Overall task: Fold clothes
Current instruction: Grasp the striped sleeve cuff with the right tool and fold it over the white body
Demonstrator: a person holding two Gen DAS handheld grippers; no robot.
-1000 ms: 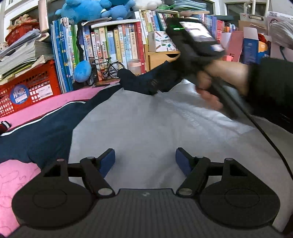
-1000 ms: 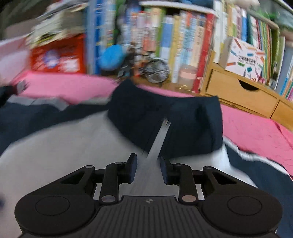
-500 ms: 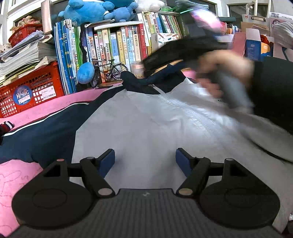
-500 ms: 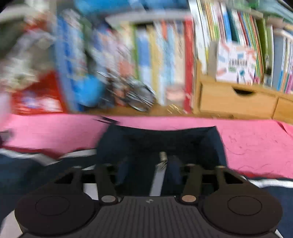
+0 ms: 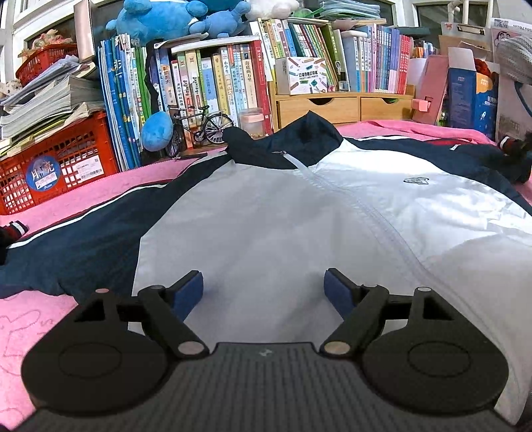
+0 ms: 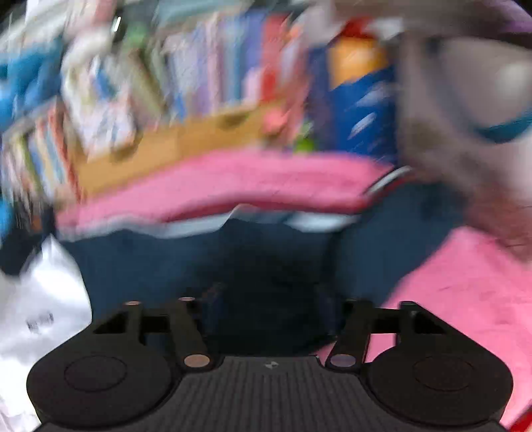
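A white and navy zip jacket (image 5: 266, 216) lies spread front-up on a pink cover (image 5: 50, 319), collar toward the bookshelf, sleeves out to both sides. My left gripper (image 5: 264, 292) is open and empty, low over the white lower front of the jacket. In the right wrist view the picture is blurred; my right gripper (image 6: 272, 309) is open over the jacket's navy right sleeve (image 6: 199, 262), with nothing seen between its jaws.
Behind the cover stand a row of books (image 5: 216, 76), a wooden drawer unit (image 5: 332, 103), a red crate (image 5: 56, 162), a model bicycle (image 5: 199, 128) and blue plush toys (image 5: 156, 20). A blue box (image 5: 472, 96) stands at the far right.
My right gripper let go of the collar and zipper, opened, and swung right off the jacket's middle to the right sleeve. It has left the left wrist view. The left gripper has not moved.
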